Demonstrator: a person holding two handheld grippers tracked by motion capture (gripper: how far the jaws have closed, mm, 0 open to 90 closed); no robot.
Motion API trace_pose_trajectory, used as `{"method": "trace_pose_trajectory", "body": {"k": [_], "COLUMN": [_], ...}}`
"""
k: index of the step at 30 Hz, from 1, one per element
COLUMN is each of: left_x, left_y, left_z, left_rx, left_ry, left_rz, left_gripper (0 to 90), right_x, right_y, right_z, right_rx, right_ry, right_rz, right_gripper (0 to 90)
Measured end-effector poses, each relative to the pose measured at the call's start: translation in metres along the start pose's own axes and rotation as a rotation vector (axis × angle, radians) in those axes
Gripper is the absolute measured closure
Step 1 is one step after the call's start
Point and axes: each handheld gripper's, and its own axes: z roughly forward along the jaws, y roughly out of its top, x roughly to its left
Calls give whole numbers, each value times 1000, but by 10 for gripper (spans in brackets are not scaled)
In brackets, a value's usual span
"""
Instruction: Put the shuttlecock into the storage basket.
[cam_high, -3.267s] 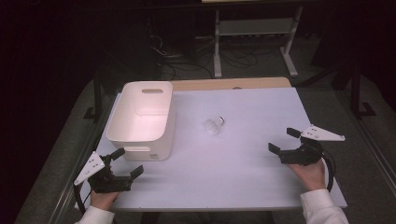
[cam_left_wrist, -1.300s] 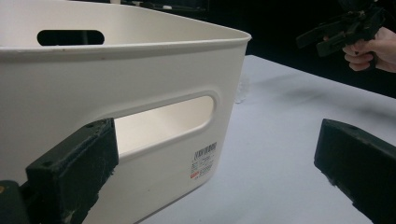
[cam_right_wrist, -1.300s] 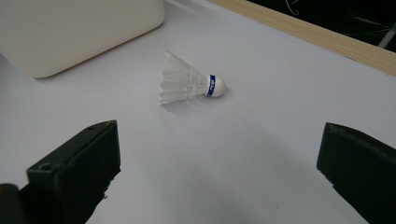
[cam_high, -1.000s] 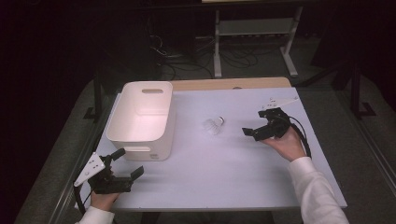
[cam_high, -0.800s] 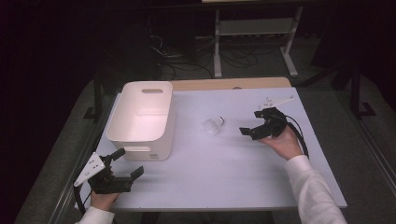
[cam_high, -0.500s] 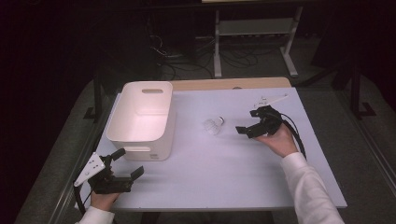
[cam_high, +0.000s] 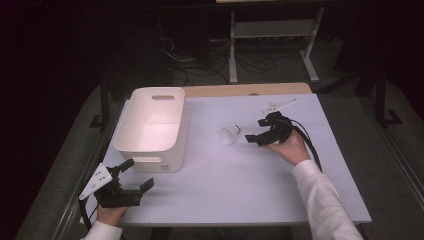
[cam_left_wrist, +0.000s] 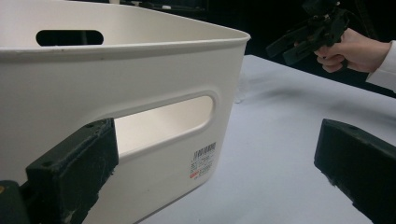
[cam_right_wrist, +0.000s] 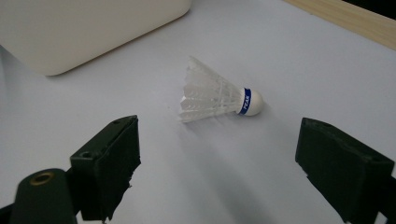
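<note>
Shuttlecock (cam_right_wrist: 219, 97) lies on its side mid-tabletop (cam_high: 240, 170), nearer the far edge, apart from the white bin (cam_high: 152, 125). Right claw (cam_high: 254, 136) just beside it, jaws released and just been closing, nothing between them yet. Left claw (cam_high: 135, 176) released at the near-left corner, apparently clear of the bin.

Light is falling from above onto the white table (cam_high: 235, 175), leaving the room around it sinking into darkness. The shuttlecock (cam_right_wrist: 217, 98) is casting a soft shadow. The near jaws are blurring slightly in both gripper views; the high view is looking grainy.
</note>
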Motion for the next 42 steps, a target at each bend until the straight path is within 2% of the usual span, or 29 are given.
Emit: {"method": "trace_pose_trajectory", "body": {"k": [4, 7, 10, 17, 23, 27, 29, 32, 34, 42], "left_x": [0, 0, 0, 0, 0, 0, 0, 0, 0, 0], "left_y": [0, 0, 0, 0, 0, 0, 0, 0, 0, 1], "left_z": [0, -1, -1, 0, 0, 0, 0, 0, -1, -1], "left_rx": [1, 3, 4, 3, 2, 3, 1, 2, 4, 8], "left_ry": [0, -1, -1, -4, -6, -7, -9, -12, -12, -12], "left_rz": [3, 7, 8, 2, 2, 2, 1, 2, 3, 8], "left_gripper": [0, 0, 0, 0, 0, 0, 0, 0, 0, 0], "right_x": [0, 4, 6, 7, 8, 11, 14, 15, 16, 21], "right_y": [2, 3, 2, 0, -3, -3, -3, -2, 0, 7], "right_z": [8, 14, 21, 32, 41, 46, 48, 52, 55, 70], "right_rx": [19, 31, 49, 85, 112, 117, 127, 152, 172, 191], "right_ry": [24, 26, 48, 67, 82, 84, 79, 58, 50, 35], "right_rz": [-15, -23, -42, -33, -42, -73, -79, -94, -95, -110], "right_gripper": [187, 281, 358, 484, 552, 659, 758, 855, 882, 887]}}
